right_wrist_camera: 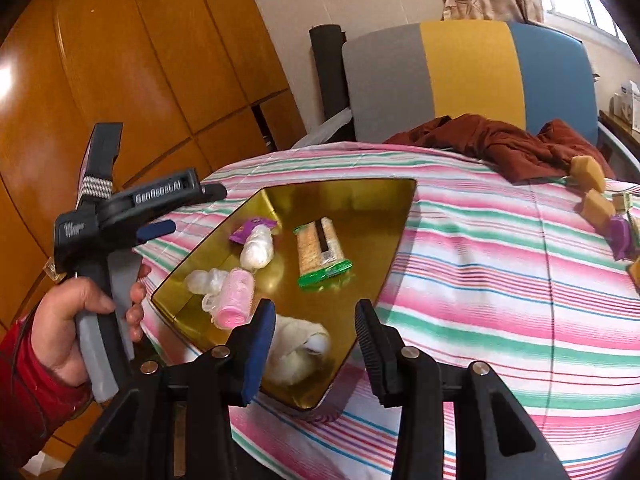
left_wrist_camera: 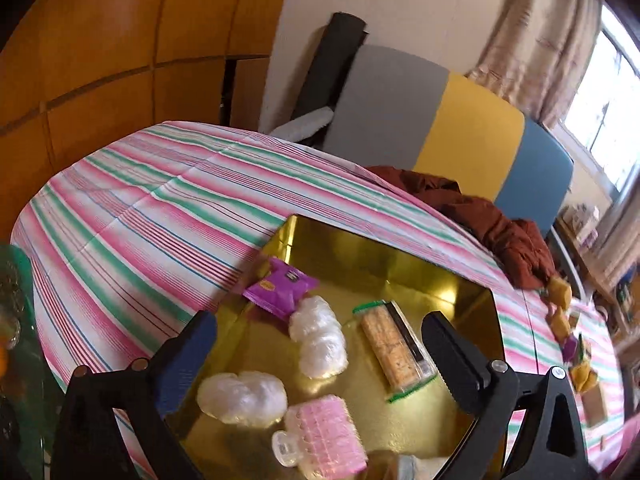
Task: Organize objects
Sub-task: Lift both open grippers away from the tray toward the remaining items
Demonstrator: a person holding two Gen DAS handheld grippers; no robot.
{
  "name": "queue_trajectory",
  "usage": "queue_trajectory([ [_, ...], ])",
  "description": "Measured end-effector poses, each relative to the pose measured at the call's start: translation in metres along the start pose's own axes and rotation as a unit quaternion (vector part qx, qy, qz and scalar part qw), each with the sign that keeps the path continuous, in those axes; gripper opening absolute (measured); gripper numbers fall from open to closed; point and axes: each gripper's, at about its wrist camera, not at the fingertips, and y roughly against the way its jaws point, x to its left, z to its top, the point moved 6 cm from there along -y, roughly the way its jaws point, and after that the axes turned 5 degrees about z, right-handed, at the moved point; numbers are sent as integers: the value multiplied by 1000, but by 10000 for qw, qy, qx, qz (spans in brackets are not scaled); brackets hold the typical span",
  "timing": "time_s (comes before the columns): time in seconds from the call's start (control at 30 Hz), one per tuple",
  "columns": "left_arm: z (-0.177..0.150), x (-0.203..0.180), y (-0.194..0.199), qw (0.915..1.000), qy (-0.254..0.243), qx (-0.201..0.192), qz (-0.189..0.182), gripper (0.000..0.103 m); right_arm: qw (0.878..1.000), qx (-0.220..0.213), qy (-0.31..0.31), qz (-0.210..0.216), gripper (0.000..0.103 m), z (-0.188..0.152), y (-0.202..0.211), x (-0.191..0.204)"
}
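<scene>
A gold tray (left_wrist_camera: pixel 400 256) (right_wrist_camera: pixel 360 196) lies on the striped tablecloth. In it are a purple packet (left_wrist_camera: pixel 280 286), two white fluffy bundles (left_wrist_camera: pixel 320 336), a long cracker packet (left_wrist_camera: pixel 394 346) (right_wrist_camera: pixel 320 250) and a pink hair roller (left_wrist_camera: pixel 324 436) (right_wrist_camera: pixel 236 298). My left gripper (left_wrist_camera: pixel 319 320) hangs over the tray, wide open with nothing between its fingers; in the right wrist view it (right_wrist_camera: pixel 188 210) shows at the tray's left, held by a hand in a red sleeve. My right gripper (right_wrist_camera: pixel 314 308) stands open above the tray's near corner, over another whitish bundle (right_wrist_camera: pixel 300 354).
Several loose yellow-brown (right_wrist_camera: pixel 588 172) and purple packets (right_wrist_camera: pixel 622 236) lie at the table's right edge. A rust-brown cloth (right_wrist_camera: pixel 500 140) drapes over the far edge before a grey, yellow and blue chair back (right_wrist_camera: pixel 460 72). Wooden cabinets (right_wrist_camera: pixel 140 60) stand at the left.
</scene>
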Motion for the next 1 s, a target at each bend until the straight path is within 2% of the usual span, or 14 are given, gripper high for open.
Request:
queue_trajectory([
  [0.1, -6, -15, 2, 9997, -233, 22, -53, 103, 9999, -88, -18, -93, 42, 3, 5, -6],
  [0.5, -32, -92, 28, 9940, -815, 92, -722, 103, 9984, -237, -225, -466, 42, -1, 34, -48],
  [0.7, -49, -142, 37, 9879, -1059, 194, -1114, 103, 9942, -274, -552, -884, 44, -14, 59, -102],
  [0.83, -68, -186, 43, 9800, -1359, 320, -1418, 103, 9895, -300, -813, -1154, 46, -25, 84, -141],
  [0.93, -85, -211, 48, 9743, -1562, 416, -1570, 103, 9847, -346, -820, -1496, 49, -35, 108, -171],
  [0.97, -91, -218, 49, 9722, -1608, 455, -1641, 103, 9836, -361, -815, -1567, 52, -38, 116, -181],
  [1.0, -95, -225, 50, 9707, -1655, 467, -1680, 103, 9822, -363, -789, -1666, 59, -41, 123, -190],
])
